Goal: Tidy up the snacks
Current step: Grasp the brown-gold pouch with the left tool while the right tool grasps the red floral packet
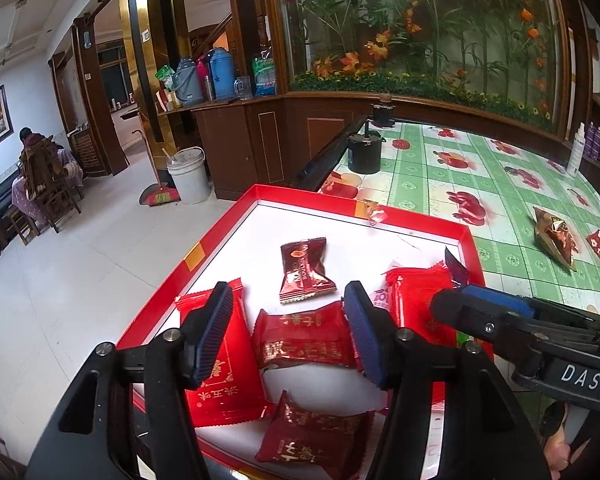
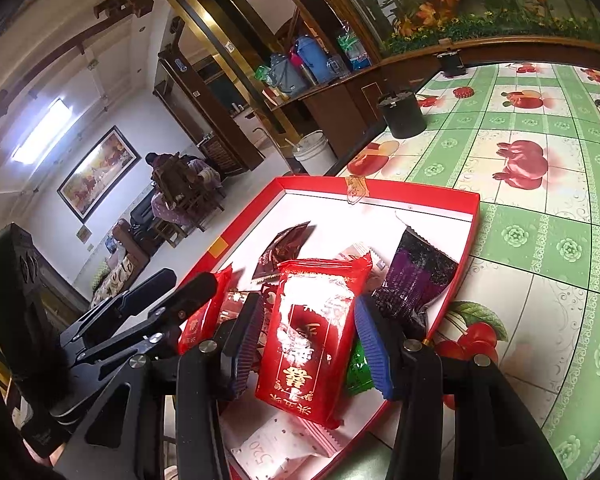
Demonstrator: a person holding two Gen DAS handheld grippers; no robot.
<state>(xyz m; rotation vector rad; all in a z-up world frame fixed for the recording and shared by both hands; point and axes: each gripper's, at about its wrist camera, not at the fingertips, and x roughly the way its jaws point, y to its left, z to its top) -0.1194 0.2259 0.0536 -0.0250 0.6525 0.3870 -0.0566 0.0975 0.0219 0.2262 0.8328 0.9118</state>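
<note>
A red box lid with a white floor sits at the table's corner and holds several wrapped snacks. My left gripper is open above a dark red snack pack, with a bright red pack under its left finger. A brown candy pack lies further in. My right gripper is open over the tray, and a large bright red pack lies between its fingers. A purple pack lies to its right. The right gripper also shows in the left wrist view.
A gold-red wrapper lies on the green fruit-print tablecloth. A black cylinder stands at the table's far corner. A white spray bottle stands at the back right. The floor drops off left of the tray.
</note>
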